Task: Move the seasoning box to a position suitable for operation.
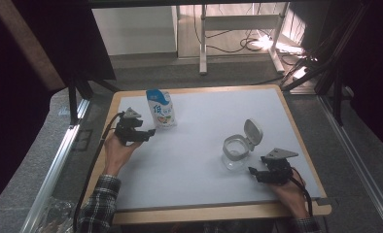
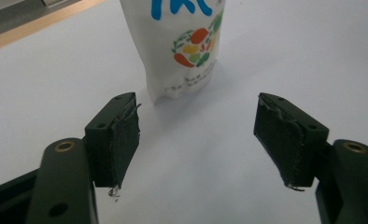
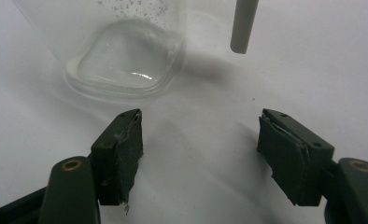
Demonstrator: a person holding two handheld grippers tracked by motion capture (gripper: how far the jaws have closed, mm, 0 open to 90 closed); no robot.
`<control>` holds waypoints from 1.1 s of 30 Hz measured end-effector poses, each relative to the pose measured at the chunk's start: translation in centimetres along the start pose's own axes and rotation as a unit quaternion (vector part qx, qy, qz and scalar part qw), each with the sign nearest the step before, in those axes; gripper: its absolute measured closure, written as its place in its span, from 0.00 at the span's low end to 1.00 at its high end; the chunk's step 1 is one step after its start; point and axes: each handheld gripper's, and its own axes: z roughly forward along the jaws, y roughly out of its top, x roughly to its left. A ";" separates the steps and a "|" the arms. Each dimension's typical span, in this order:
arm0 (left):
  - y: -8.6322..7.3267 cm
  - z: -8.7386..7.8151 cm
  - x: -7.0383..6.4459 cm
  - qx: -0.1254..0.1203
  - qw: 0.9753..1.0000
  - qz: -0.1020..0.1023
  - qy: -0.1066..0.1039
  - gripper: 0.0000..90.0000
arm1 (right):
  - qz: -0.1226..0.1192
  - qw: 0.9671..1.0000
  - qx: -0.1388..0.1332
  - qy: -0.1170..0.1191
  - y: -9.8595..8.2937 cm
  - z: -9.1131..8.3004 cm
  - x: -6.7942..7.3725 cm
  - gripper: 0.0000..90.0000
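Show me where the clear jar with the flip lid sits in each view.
High view: clear jar right of centre, lid open, just ahead of the right gripper.
Left gripper view: not in it.
Right gripper view: jar base at top left, beyond the open jaws.
Shared landmark: the white table mat.

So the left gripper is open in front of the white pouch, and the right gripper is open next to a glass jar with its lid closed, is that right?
Not quite: the jar's lid is flipped open, standing up behind the mouth, as the high view shows. The rest holds: the left gripper is open in front of the white pouch, and the right gripper is open next to the jar.
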 end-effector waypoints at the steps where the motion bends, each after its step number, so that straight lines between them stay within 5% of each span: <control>1: 0.2 0.1 0.2 -0.002 1.000 -0.004 -0.001 0.37 | 0.000 1.000 0.000 0.000 0.0 0.0 0.0 0.35; 12: 2.0 0.3 2.0 -0.030 0.999 -0.017 -0.014 0.49 | 0.001 1.000 -0.001 0.001 0.0 0.0 0.0 0.35; 22: 3.4 1.1 2.9 -0.021 1.000 0.004 -0.004 0.56 | 0.001 1.000 -0.001 0.001 0.0 0.0 0.0 0.35; 33: 4.3 1.8 3.7 -0.016 1.000 0.017 -0.019 0.77 | 0.001 1.000 -0.001 0.000 0.0 0.0 0.0 0.35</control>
